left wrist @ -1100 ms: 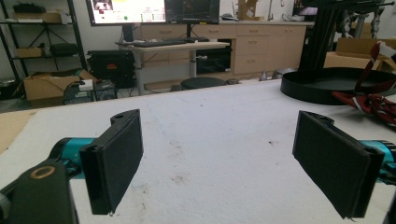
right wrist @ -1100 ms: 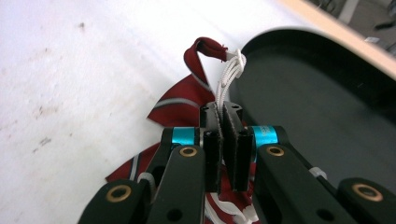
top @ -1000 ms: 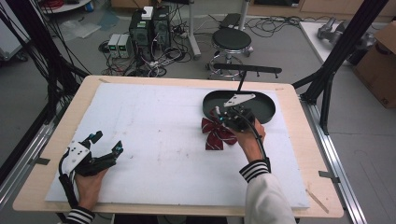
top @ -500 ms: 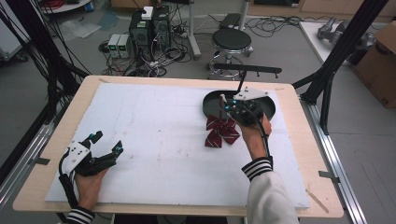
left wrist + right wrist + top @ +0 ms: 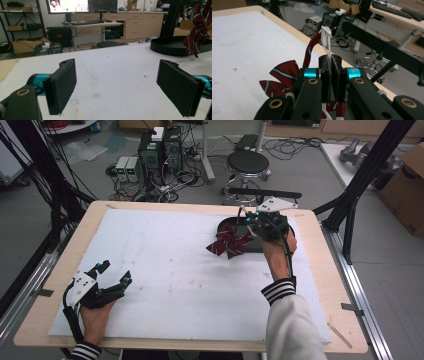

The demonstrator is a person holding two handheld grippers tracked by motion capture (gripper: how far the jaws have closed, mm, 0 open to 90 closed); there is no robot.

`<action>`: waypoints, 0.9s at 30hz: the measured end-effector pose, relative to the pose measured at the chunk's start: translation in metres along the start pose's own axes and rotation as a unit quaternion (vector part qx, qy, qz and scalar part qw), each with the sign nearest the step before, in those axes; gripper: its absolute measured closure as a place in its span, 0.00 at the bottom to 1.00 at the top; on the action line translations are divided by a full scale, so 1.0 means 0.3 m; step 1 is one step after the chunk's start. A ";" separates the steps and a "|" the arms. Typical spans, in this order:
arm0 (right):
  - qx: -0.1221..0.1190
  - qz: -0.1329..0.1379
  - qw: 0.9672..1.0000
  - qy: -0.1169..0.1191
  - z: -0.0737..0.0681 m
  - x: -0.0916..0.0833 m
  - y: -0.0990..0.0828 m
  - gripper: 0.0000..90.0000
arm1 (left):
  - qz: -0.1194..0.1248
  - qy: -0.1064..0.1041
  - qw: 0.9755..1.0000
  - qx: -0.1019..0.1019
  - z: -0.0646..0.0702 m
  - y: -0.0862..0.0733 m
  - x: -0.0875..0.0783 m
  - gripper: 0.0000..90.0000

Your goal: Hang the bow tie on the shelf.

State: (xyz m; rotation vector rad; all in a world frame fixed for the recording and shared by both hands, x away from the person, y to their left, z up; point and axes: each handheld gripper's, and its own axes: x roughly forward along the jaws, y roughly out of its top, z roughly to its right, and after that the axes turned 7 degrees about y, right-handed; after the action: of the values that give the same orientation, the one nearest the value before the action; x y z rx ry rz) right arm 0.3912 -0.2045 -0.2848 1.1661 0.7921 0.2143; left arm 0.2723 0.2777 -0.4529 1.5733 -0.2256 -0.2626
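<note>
Red striped bow tie (image 5: 229, 243) is now dangling off the table; a second ago it was lying on the white mat (image 5: 165, 270) next to the black tray (image 5: 226, 223), so the pickup looks done and the next bit is probably carrying it somewhere.

Nearest to me, at about 8 o'clock on the table, the left gripper (image 5: 114, 272) rests on the mat with its pads (image 5: 63, 82) wide apart, touching nothing. It hasn't budged.

Further out at 1 o'clock, the right gripper (image 5: 248, 217) has lifted up over the tray's edge. Its pads (image 5: 332, 72) are pinched tight together on the tie's white elastic cord (image 5: 326, 35), and the knotted loop pokes up above them. The bow hangs below from that cord, clear of the mat, just in front of the tray.
</note>
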 end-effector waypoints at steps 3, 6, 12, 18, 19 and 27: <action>0.001 0.002 1.000 -0.005 0.018 0.003 0.015 0.96 | 0.000 0.000 1.000 0.000 0.000 0.000 0.000 0.19; 0.007 0.004 1.000 -0.009 0.035 0.009 0.021 0.96 | 0.000 0.000 1.000 0.000 0.000 0.000 -0.001 0.19; 0.015 0.001 1.000 -0.017 0.081 0.024 0.033 0.96 | 0.000 -0.001 1.000 0.000 0.000 0.000 -0.001 0.19; 0.023 0.004 0.999 -0.031 0.137 0.044 0.042 0.96 | 0.001 0.000 1.000 -0.002 0.000 0.000 0.000 0.19; 0.027 0.004 0.999 -0.033 0.146 0.046 0.045 0.96 | 0.000 0.000 1.000 -0.001 0.000 0.000 0.000 0.19; 0.035 0.011 0.998 -0.041 0.197 0.068 0.064 0.96 | 0.000 0.000 1.000 -0.003 -0.001 0.000 0.001 0.19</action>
State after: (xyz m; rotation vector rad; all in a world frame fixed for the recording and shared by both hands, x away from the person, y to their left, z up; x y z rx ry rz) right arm 0.4492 -0.2294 -0.2674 1.2421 0.7197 0.1570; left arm 0.2725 0.2779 -0.4530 1.5681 -0.2252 -0.2626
